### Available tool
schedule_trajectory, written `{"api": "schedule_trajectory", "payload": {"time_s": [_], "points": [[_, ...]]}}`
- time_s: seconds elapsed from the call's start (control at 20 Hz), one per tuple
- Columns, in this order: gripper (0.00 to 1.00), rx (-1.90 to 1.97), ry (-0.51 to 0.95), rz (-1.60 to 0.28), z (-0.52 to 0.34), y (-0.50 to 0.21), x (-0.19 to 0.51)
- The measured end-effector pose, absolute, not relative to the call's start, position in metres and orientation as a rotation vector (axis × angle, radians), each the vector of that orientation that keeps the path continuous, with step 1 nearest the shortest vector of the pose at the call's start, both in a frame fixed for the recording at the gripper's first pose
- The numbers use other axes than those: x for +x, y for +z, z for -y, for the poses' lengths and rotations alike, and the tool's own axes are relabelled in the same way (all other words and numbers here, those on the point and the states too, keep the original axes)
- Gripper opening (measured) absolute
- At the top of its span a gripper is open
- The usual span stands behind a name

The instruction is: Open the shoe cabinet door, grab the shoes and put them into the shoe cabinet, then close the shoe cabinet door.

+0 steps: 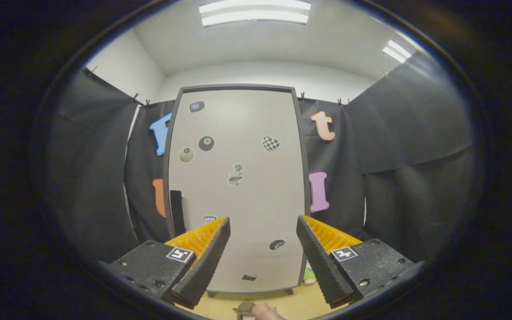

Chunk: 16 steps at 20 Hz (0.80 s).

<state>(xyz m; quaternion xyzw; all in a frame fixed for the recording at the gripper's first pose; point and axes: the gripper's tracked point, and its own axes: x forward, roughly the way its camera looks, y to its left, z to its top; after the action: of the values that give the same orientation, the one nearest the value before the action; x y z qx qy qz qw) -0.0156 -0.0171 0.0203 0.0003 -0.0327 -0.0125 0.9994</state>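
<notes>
The shoe cabinet door [238, 186] carries stickers: an eight-ball sticker [206, 143] shows an "8". Each finger block of the gripper [262, 260] bears a square coded marker [180, 254], not readable text.

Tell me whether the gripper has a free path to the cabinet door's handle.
Probably yes. The gripper is open and faces the closed door. The dark handle sits at the door's edge, beyond the fingers, and nothing stands in between.

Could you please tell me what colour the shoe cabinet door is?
Light grey with a dark frame, the shoe cabinet door shows best in the gripper view.
</notes>
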Motion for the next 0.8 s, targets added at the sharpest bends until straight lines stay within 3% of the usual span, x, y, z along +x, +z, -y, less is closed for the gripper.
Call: {"api": "schedule_trajectory", "payload": {"time_s": [0.8], "points": [[0.98, 0.058, 0.086, -0.052, -0.051, 0.001, 0.036]]}}
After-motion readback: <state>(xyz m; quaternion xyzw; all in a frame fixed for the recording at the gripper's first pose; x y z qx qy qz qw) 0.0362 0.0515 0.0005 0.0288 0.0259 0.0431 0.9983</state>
